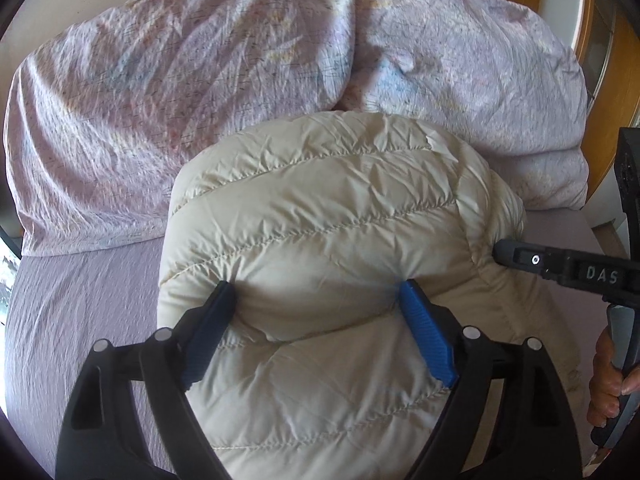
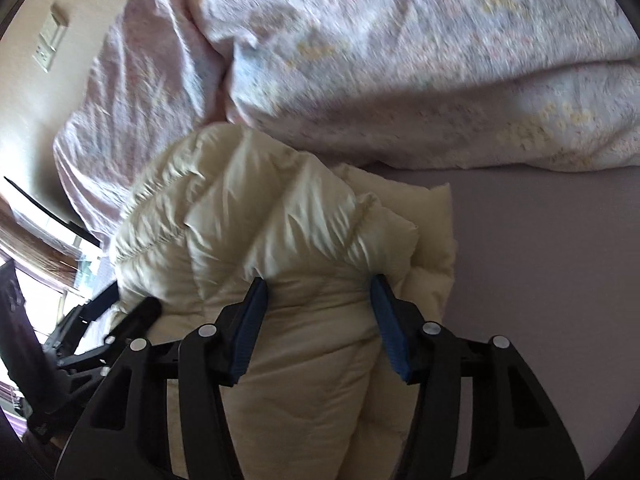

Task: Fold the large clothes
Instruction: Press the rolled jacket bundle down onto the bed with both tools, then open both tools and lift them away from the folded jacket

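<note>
A cream quilted puffer jacket lies bunched and folded on the lilac bed sheet. My left gripper stands wide across a thick fold of it, both blue pads dented into the padding. The right gripper straddles a narrower ridge of the same jacket, and the fabric is pinched in between its pads. In the left wrist view a black finger of the right gripper pokes the jacket's right side. The left gripper's fingers show at the jacket's left edge in the right wrist view.
A crumpled pastel duvet is heaped right behind the jacket, across the bed's head end. Bare sheet lies to the right of the jacket. A person's hand grips the right tool's handle. A wooden frame and a wall socket edge the scene.
</note>
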The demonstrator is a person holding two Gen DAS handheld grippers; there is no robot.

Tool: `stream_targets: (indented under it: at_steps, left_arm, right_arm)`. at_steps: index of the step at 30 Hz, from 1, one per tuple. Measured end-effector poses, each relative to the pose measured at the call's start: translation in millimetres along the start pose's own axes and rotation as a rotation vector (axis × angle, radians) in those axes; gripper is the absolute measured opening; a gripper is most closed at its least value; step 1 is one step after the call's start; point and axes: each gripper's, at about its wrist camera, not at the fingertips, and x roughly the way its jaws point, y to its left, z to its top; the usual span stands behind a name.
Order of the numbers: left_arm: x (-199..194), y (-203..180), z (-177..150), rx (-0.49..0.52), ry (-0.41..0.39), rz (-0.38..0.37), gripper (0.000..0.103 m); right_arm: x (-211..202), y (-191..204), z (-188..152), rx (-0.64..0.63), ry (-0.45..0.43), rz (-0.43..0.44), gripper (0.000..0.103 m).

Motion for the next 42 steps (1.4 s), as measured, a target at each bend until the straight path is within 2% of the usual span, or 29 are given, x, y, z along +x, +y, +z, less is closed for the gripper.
stream_targets:
  at_steps: [8, 19, 27, 33, 36, 42]
  left_arm:
    - [13, -11, -8, 0.015, -0.001, 0.024, 0.088]
    - [27, -16, -13, 0.006, -0.002, 0.037, 0.091]
    - [31, -16, -16, 0.016, -0.009, 0.042, 0.095]
    - [21, -17, -15, 0.023, -0.016, 0.042, 0.097]
    - [8, -14, -17, 0.009, -0.018, 0.029, 0.097]
    - [-33, -3, -29, -0.013, -0.045, 0.019, 0.097]
  right_arm:
    - [20, -6, -7, -0.034, 0.01, -0.069, 0.056]
    - [48, -14, -5, -0.034, 0.016, -0.062, 0.056]
    - [61, -18, -7, -0.039, 0.017, -0.078, 0.061]
    - [56, -6, 0, -0.033, 0.014, -0.119, 0.066]
    - [44, 2, -3, -0.052, -0.001, -0.169, 0.071]
    - [11, 20, -18, -0.114, -0.053, -0.246, 0.088]
